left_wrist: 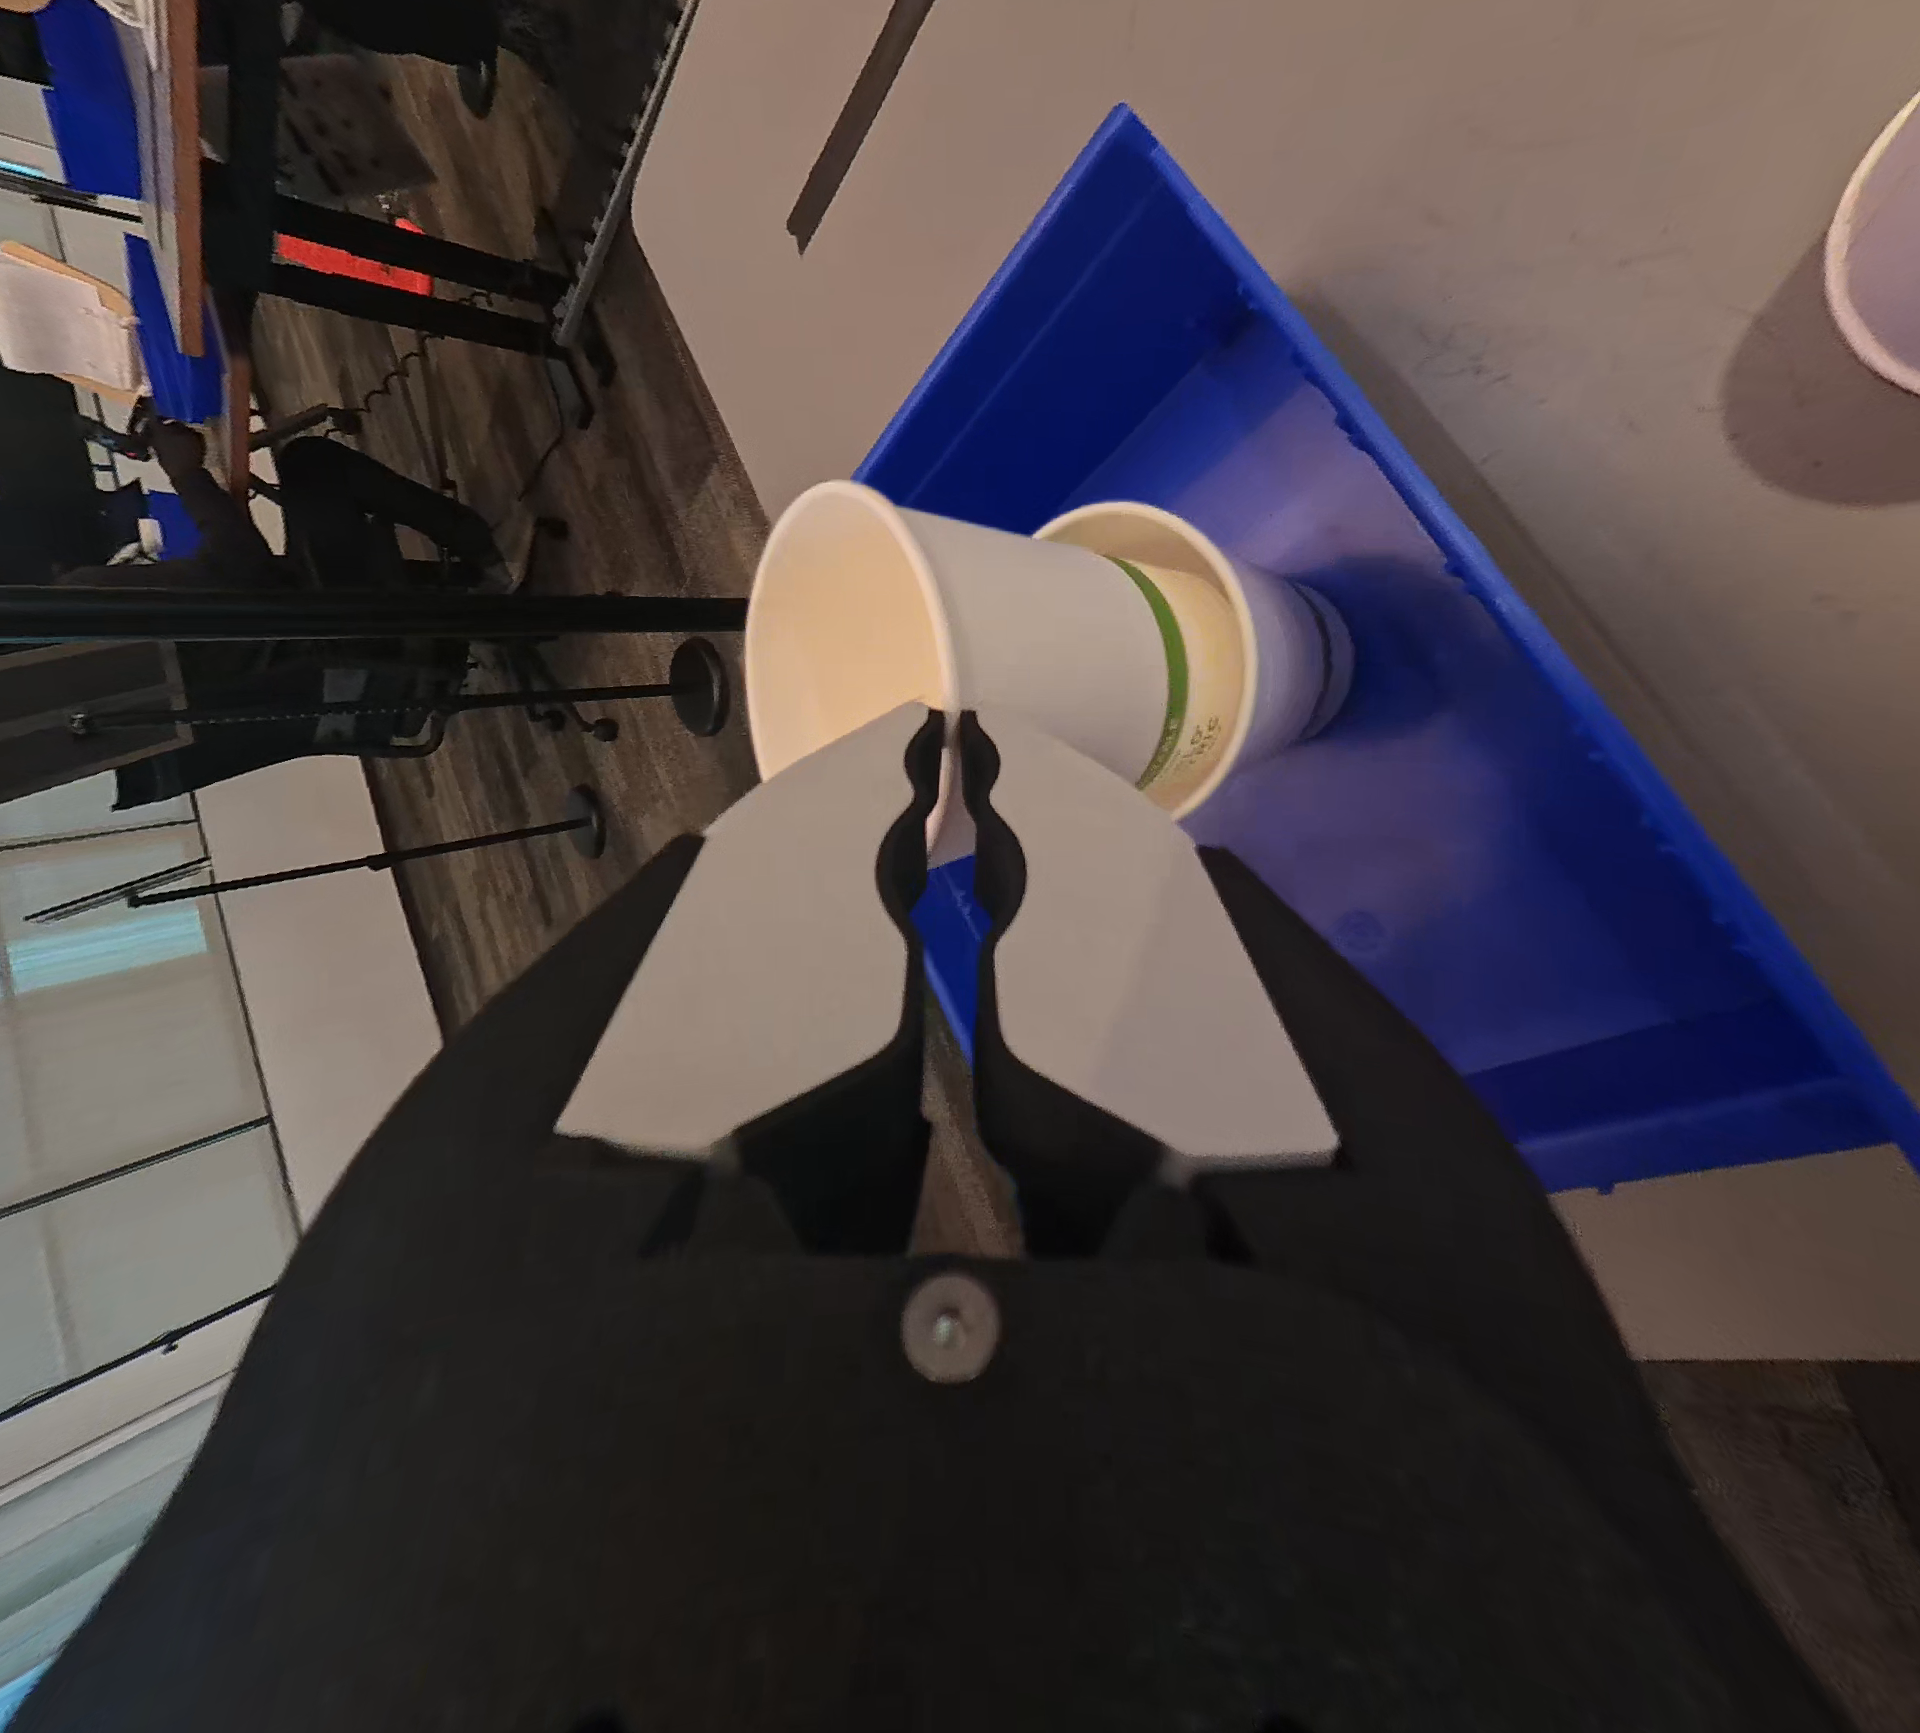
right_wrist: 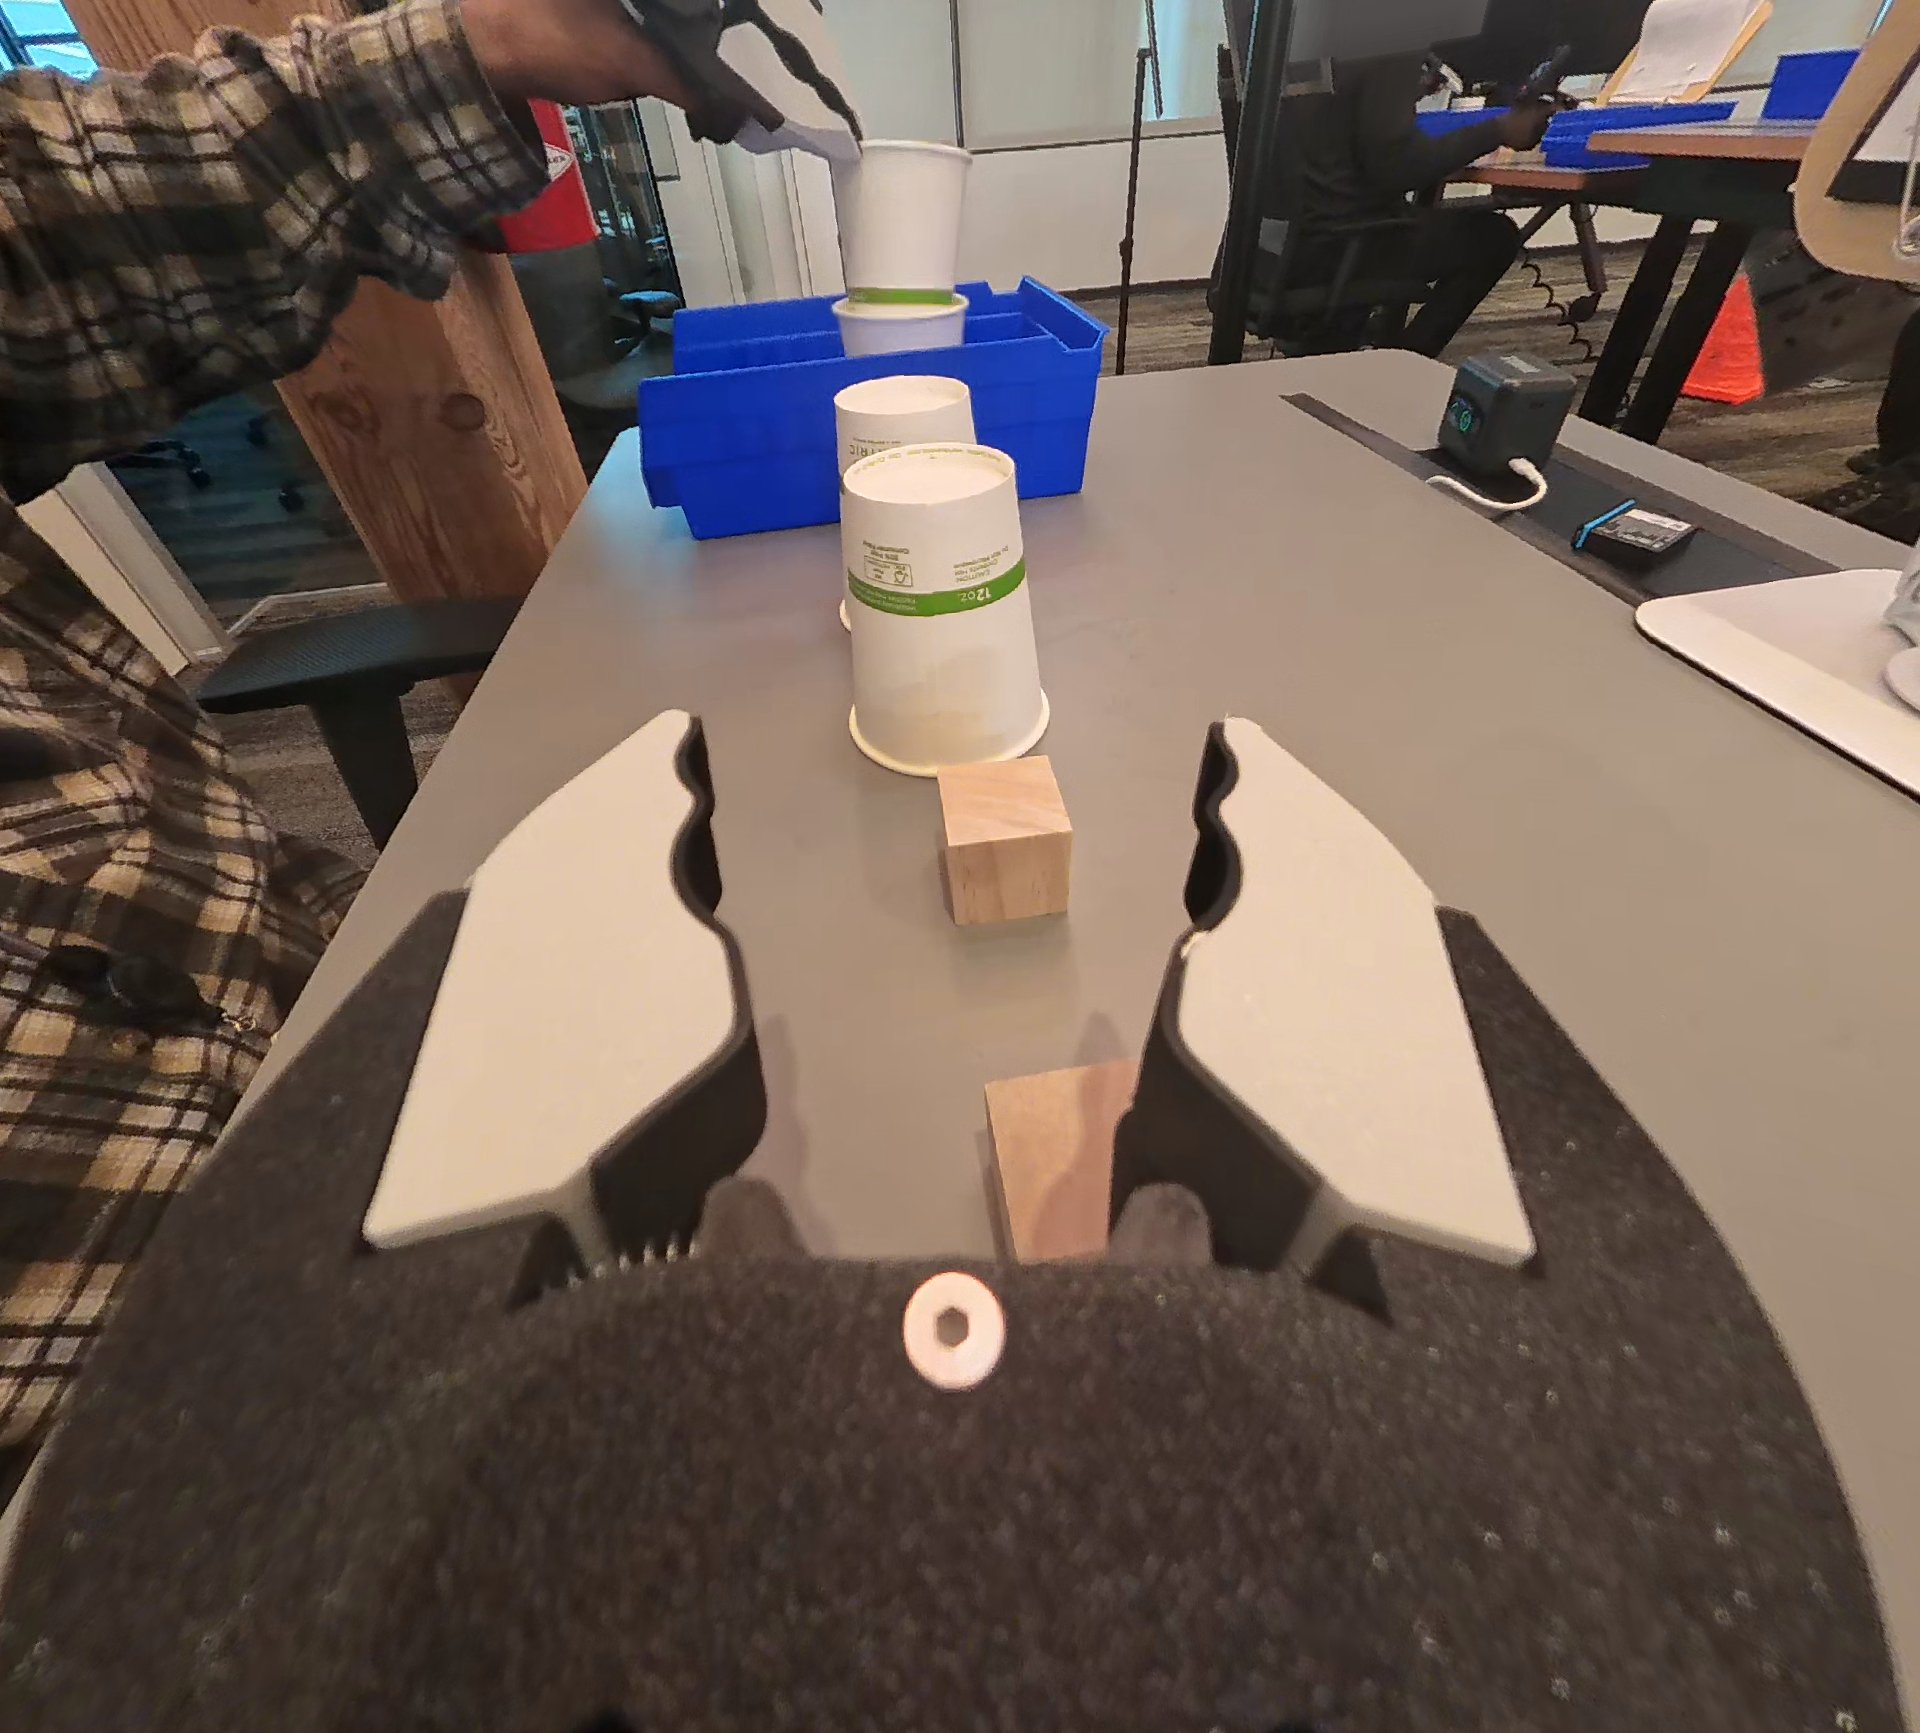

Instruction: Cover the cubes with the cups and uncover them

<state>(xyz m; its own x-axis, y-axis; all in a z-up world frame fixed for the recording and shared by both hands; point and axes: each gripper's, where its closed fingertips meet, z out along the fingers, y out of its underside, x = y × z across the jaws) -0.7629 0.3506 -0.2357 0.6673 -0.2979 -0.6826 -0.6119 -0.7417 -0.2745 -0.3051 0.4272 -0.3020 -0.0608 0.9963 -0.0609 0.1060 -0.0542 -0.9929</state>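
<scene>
The left gripper [left_wrist: 953, 727] was pressed together on the rim of a white paper cup [left_wrist: 977, 634], one finger inside the mouth and one outside, and held it upright with its base nested in a second cup [left_wrist: 1247, 644] standing in the blue bin [left_wrist: 1558, 904]. From the right wrist view, that held cup [right_wrist: 902, 223] rose above the bin [right_wrist: 748, 436] at the far end of the grey table [right_wrist: 1299, 696], with the left gripper [right_wrist: 847, 140] at its top edge, gripped by a hand [right_wrist: 551, 31] in a plaid sleeve. The right gripper [right_wrist: 951, 810] was spread wide and held nothing. A wooden cube [right_wrist: 1005, 840] sat on the table between its fingertips, touching neither. A second cube [right_wrist: 1055, 1164] lay closer in, beside the right finger and partly hidden by it. Just beyond the first cube stood an upside-down cup [right_wrist: 940, 613], almost touching it, and another inverted cup [right_wrist: 904, 421] stood right behind that, in front of the bin.
</scene>
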